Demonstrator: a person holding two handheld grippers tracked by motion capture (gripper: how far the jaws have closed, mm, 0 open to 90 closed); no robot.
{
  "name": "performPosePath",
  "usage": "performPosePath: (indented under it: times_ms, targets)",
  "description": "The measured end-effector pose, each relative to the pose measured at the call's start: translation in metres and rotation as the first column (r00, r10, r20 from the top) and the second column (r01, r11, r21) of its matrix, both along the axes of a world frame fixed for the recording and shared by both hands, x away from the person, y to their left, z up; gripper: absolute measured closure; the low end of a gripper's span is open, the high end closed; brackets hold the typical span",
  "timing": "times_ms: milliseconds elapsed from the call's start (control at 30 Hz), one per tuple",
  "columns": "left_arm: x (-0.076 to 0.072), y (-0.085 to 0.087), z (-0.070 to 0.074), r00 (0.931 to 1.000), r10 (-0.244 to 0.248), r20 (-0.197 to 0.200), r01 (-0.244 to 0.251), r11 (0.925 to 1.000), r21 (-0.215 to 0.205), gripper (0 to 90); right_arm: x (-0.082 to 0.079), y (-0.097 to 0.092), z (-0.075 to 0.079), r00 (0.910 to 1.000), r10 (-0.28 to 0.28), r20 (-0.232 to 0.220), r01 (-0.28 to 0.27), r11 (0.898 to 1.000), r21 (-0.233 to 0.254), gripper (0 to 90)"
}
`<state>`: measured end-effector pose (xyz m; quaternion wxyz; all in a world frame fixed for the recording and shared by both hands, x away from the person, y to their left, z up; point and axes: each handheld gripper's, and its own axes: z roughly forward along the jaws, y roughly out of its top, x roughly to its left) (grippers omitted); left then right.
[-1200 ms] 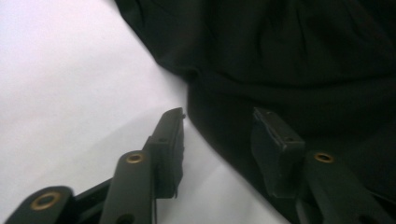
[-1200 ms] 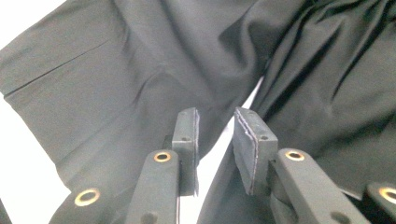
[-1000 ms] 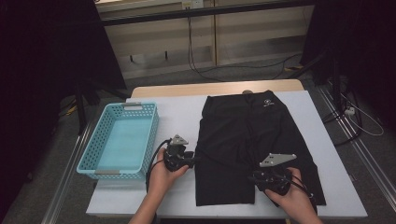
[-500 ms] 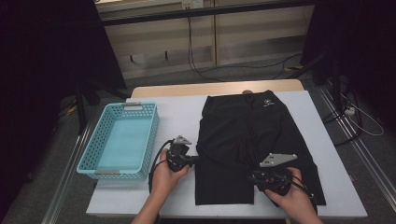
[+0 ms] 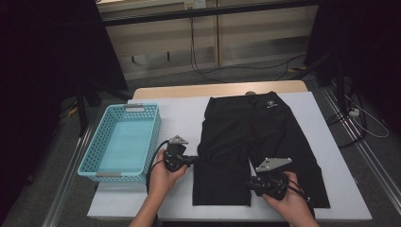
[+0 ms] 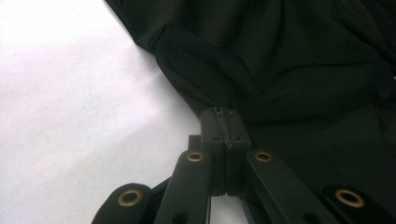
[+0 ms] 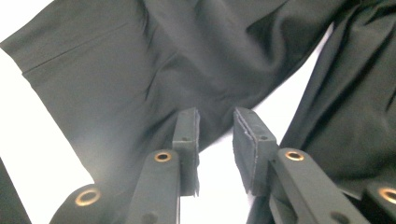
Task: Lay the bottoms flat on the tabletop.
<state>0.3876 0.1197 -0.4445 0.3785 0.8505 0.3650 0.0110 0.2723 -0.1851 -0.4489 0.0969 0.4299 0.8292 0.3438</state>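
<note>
At centre frame, smooth black shorts (image 5: 257,146) lie flat on the white desk (image 5: 182,116) — left tool (image 5: 193,161) pinches their edge; right tool (image 7: 215,135), narrowly parted, has just been closing, empty.

On the bench (image 5: 179,116) before me, the basket (image 5: 121,142) sits left of the shorts (image 5: 255,142). My left gripper (image 5: 191,161) meets their left edge; my right gripper (image 5: 250,182) is over their near legs.

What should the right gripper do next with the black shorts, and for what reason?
Probably finish closing on the inner hem. The left gripper is already shut on the edge of the black shorts, while the right gripper, whose jaws have just been closing, has a gap and pinches no cloth.
</note>
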Motion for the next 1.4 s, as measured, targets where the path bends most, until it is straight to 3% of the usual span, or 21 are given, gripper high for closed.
performPosePath:
  times_ms: [67,100,400,467,567,633,700,833,933,1033,1167,1267,1333,1400]
  targets:
    - [0.0,-0.001,-0.001,1.0,-0.002,0.001,0.002,1.0,-0.002,90.0,0.002,0.0,-0.001,0.9998,0.012,-0.015,-0.012,1.0,0.022,88.4]
    - [0.0,-0.001,-0.001,0.9999,-0.009,0.005,0.009,1.0,0.003,90.0,0.002,0.0,-0.001,0.9996,0.014,-0.023,-0.013,0.999,0.037,89.0]
    - [-0.001,-0.005,-0.002,0.9993,-0.021,0.031,0.021,0.9998,-0.006,89.8,-0.002,-0.015,0.007,1.0,0.005,0.008,-0.005,1.0,-0.011,90.0]
    - [0.001,-0.005,-0.003,0.9988,-0.026,0.042,0.026,0.9996,0.008,89.7,-0.003,-0.015,0.006,0.9997,0.005,0.024,-0.005,1.0,0.008,85.1]
    - [0.004,-0.002,-0.006,0.9997,-0.017,0.015,0.017,0.9998,0.001,89.2,-0.003,-0.007,0.009,0.9982,0.017,0.057,-0.019,1.0,0.023,72.0]
    - [0.004,0.002,-0.005,0.9998,0.0,0.02,0.0,1.0,-0.008,84.4,-0.004,0.003,0.01,0.9957,0.054,0.075,-0.057,0.998,0.039,64.8]
    - [0.005,0.005,-0.003,0.9992,0.012,0.038,-0.011,0.9998,-0.018,72.6,-0.006,0.017,0.01,0.9894,0.108,0.098,-0.113,0.992,0.051,61.2]
    - [0.007,0.009,0.002,0.9949,0.048,0.088,-0.046,0.9987,-0.023,48.3,-0.01,0.045,0.01,0.9683,0.213,0.131,-0.227,0.968,0.104,58.8]
    - [0.01,0.012,0.002,0.9922,0.081,0.096,-0.078,0.9965,-0.031,35.0,-0.011,0.063,0.006,0.9543,0.273,0.122,-0.286,0.951,0.114,57.8]
    - [0.012,0.014,0.002,0.9886,0.102,0.111,-0.099,0.9947,-0.029,29.0,-0.012,0.077,0.001,0.9362,0.327,0.128,-0.34,0.935,0.096,55.1]
    - [0.013,0.013,0.004,0.986,0.111,0.125,-0.109,0.9938,-0.023,26.3,-0.013,0.091,-0.003,0.9198,0.363,0.15,-0.378,0.921,0.092,53.3]
    - [0.014,0.013,0.004,0.9856,0.115,0.124,-0.113,0.9933,-0.026,24.3,-0.012,0.102,-0.003,0.9116,0.376,0.165,-0.394,0.915,0.086,52.1]
    - [0.014,0.012,0.004,0.9863,0.114,0.12,-0.112,0.9935,-0.023,23.7,-0.012,0.111,-0.007,0.9104,0.387,0.148,-0.396,0.917,0.044,50.9]
    - [0.014,0.012,0.004,0.9855,0.112,0.127,-0.111,0.9937,-0.019,22.8,-0.012,0.117,-0.012,0.899,0.397,0.185,-0.405,0.914,0.007,52.1]
